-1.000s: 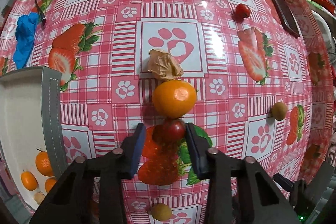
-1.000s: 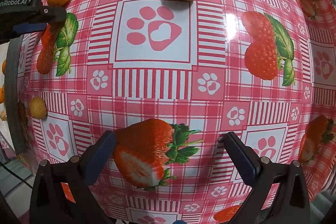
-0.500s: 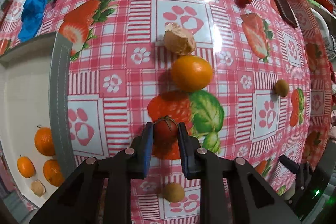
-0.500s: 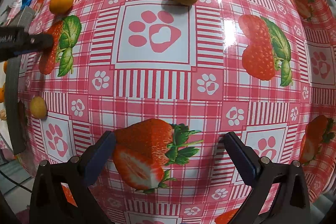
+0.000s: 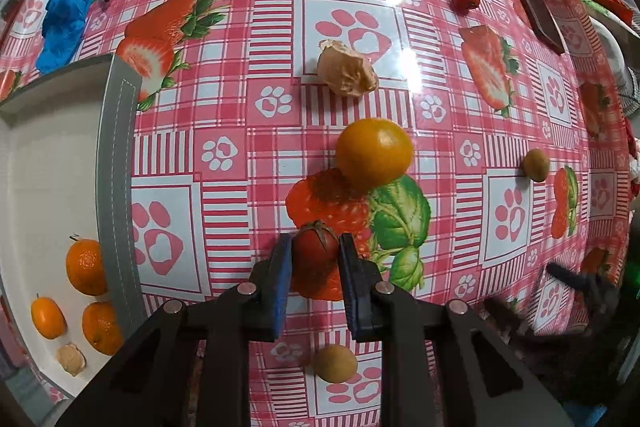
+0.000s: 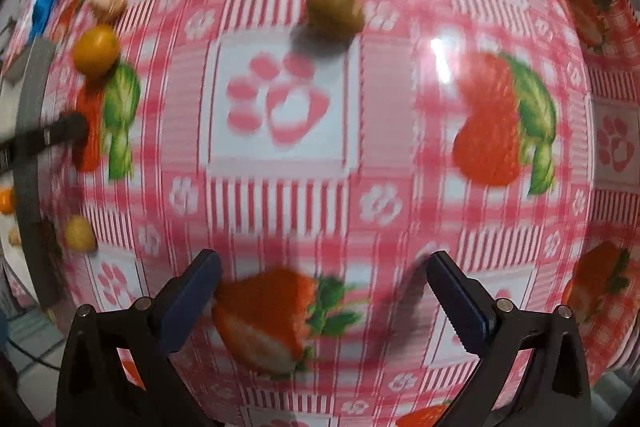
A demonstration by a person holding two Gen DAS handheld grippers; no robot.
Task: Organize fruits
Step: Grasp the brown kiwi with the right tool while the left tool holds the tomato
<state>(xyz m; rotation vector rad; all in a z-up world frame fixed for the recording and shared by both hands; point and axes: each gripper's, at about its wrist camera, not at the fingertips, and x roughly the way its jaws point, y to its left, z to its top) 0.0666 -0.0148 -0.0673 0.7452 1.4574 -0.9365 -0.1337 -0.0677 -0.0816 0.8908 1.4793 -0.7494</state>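
The left gripper (image 5: 314, 253) is clamping a cherry tomato (image 5: 315, 247) between its blue fingers (image 5: 281, 277), low in the frame's center, just below the orange fruit (image 5: 374, 151). The right gripper (image 6: 322, 291) is hanging wide open and empty over the desk (image 6: 384, 131), an olive-brown fruit (image 6: 335, 11) lying well ahead in the blurred upper center.

Tablecloth (image 5: 224, 115) glossy, plastic-looking, bright glare patches on it. Tomato (image 5: 314, 247) smooth and shiny between matt blue pads (image 5: 282, 283) of the left gripper (image 5: 314, 267); its arms matt black with round metal-looking pins. Orange fruit (image 5: 374, 151) smooth with a slight sheen. Husk (image 5: 346, 69) dry, papery, crinkled. Tray (image 5: 116, 163) matt, grey rim with stitching. Blue lump (image 5: 64, 27) crumpled, soft-looking.
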